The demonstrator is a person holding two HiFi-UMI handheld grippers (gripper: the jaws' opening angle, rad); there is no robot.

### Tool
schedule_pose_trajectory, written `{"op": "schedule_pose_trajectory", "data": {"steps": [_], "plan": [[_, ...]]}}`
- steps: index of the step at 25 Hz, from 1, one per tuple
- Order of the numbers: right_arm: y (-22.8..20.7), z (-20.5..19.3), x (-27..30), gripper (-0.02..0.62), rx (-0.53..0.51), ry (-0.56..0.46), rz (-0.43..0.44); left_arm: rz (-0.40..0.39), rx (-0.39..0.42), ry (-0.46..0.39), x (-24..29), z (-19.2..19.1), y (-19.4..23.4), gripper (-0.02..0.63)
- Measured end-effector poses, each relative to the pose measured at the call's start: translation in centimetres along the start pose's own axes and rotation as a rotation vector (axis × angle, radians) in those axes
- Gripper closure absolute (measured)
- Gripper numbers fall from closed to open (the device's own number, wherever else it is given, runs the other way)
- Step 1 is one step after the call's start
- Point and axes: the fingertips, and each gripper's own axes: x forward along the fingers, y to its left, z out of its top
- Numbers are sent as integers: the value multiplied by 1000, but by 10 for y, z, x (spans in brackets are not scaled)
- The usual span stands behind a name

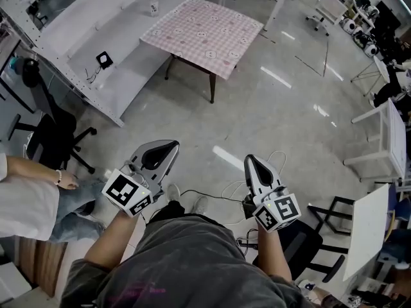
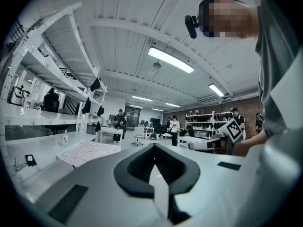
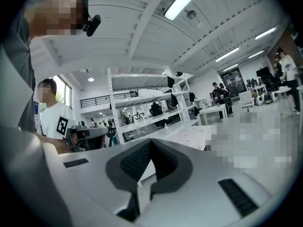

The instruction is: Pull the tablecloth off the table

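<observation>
From the head view, the tablecloth (image 1: 202, 34), pink and checked, lies spread flat over the small table (image 1: 212, 85), covering the whole tabletop with its edges hanging a little over the sides. The person stands well back from the table on the grey floor (image 1: 282, 114), holding the left gripper (image 1: 168, 150) and the right gripper (image 1: 252, 164) low in front of the body, both pointed towards the table and neither near the cloth. A long white workbench (image 1: 122, 76) runs just beside the table, with a small bottle (image 1: 153, 5) on it by the table's far corner. Another person (image 1: 29, 197) sits well away from the table. In the left gripper view, the left gripper (image 2: 154, 148) has its jaws pressed together at the tips with nothing between them. The tablecloth (image 2: 87, 151) shows beyond, on the table. In the right gripper view, the right gripper (image 3: 150, 143) also has its jaws closed and empty, and the tablecloth (image 3: 191, 135) lies far ahead on the table.
</observation>
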Motion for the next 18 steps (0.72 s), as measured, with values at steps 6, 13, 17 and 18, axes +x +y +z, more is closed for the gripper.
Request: {"op": "schedule_pose_trajectory", "data": {"steps": [6, 13, 17, 18], "plan": [[-5, -1, -3, 606, 9, 1, -4, 1, 0, 4, 1, -1, -2, 606], [-3, 10, -6, 606, -12, -15, 27, -8, 21, -4, 6, 1, -14, 606], [-6, 12, -7, 606, -15, -21, 32, -11, 49, -5, 10, 1, -20, 603], [-8, 12, -9, 606, -14, -21, 31, -11, 54, -1, 12, 0, -22, 597]]}}
